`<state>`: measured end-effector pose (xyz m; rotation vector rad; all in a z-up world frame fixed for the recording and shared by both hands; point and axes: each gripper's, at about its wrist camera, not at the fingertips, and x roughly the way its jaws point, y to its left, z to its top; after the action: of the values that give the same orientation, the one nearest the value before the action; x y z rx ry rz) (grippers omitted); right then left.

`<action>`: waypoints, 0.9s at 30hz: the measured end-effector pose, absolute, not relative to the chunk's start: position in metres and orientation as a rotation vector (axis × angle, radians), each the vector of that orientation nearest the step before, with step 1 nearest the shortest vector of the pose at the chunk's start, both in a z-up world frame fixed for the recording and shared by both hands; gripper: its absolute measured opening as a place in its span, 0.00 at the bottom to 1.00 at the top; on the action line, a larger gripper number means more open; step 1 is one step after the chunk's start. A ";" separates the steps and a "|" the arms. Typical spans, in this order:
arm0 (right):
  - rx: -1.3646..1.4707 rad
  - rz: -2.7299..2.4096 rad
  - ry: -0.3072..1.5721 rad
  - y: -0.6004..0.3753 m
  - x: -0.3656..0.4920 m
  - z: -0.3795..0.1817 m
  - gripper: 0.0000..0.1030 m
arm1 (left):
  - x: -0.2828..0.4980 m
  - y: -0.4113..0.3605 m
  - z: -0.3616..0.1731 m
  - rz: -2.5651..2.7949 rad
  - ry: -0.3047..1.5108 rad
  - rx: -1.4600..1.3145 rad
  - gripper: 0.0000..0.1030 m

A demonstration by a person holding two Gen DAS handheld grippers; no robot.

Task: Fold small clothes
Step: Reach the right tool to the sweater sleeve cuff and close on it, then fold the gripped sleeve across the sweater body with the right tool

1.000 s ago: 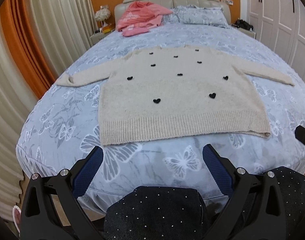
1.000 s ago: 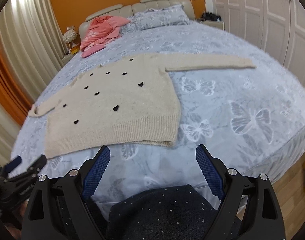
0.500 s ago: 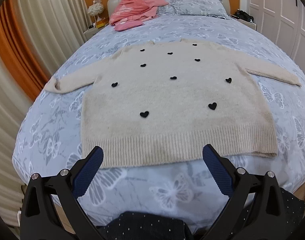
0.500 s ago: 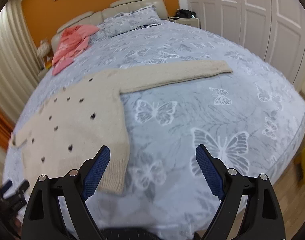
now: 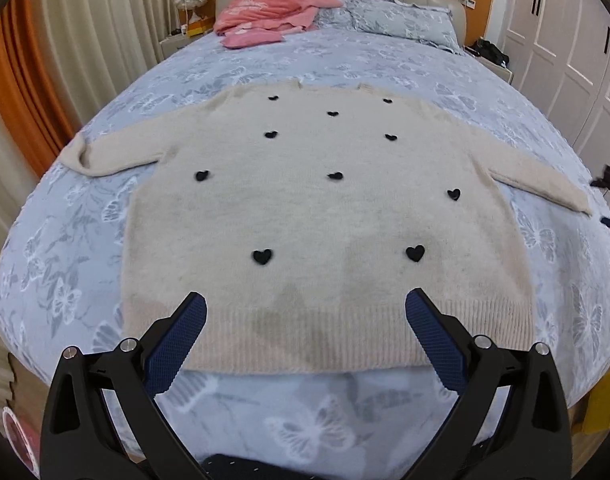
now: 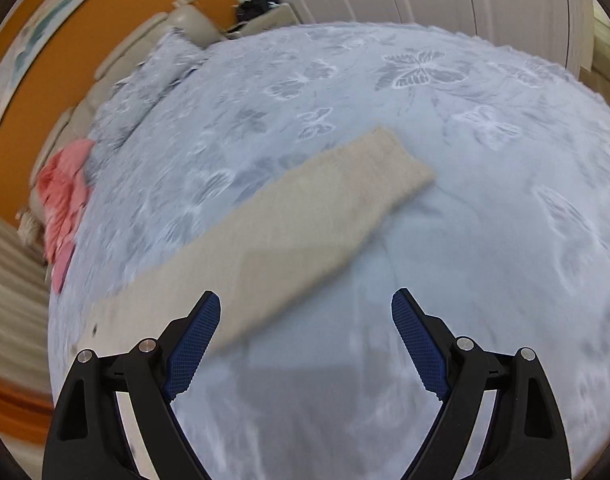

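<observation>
sweater (image 5: 325, 216) flat, face-up on bed (image 5: 65, 240), hem at foot edge | L claw (image 5: 305, 312) wide open, empty, over hem | R claw (image 6: 305, 312) wide open, empty, near right sleeve (image 6: 305, 216) | tip: pinch sleeve by cuff, fold in across body, keep flat

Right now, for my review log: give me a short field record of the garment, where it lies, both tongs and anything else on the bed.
garment: beige sweater with black hearts, spread flat, sleeves out to both sides
surface: bed with a blue butterfly cover
left tongs: open, empty, over the ribbed hem
right tongs: open, empty, near the sleeve; view blurred
fold state: no fold made yet
other items: pink clothes and pillow by the headboard
</observation>
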<state>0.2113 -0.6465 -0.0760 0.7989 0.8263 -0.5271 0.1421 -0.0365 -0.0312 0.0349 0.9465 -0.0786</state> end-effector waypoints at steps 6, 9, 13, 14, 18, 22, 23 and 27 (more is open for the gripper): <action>0.956 -0.580 0.872 -0.683 0.250 -0.124 0.23 | 0.155 -0.052 -0.051 -0.102 0.993 0.075 0.95; 0.881 -0.551 0.820 -0.676 0.263 -0.112 0.13 | 0.161 -0.053 -0.060 -0.104 1.010 0.091 0.95; 0.745 -0.383 0.697 -0.635 0.289 -0.057 0.12 | 0.165 -0.048 -0.068 -0.102 1.025 0.082 0.95; 0.723 -0.327 0.678 -0.620 0.296 -0.043 0.12 | 0.165 -0.046 -0.069 -0.101 1.026 0.078 0.95; 0.632 -0.057 0.631 -0.538 0.329 0.013 0.12 | 0.162 -0.040 -0.070 -0.098 1.026 0.059 0.95; 0.539 0.197 0.645 -0.435 0.365 0.045 0.12 | 0.161 -0.030 -0.062 -0.097 1.011 0.027 0.95; 0.518 0.233 0.655 -0.414 0.370 0.046 0.12 | 0.161 -0.027 -0.060 -0.095 1.007 0.022 0.95; 0.402 0.364 0.725 -0.320 0.398 0.035 0.12 | 0.165 -0.012 -0.055 -0.078 0.993 -0.003 0.95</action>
<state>0.3976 -0.3200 0.0352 0.4017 0.7251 0.3636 0.1646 -0.0124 -0.0552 -0.0026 0.9931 -0.0783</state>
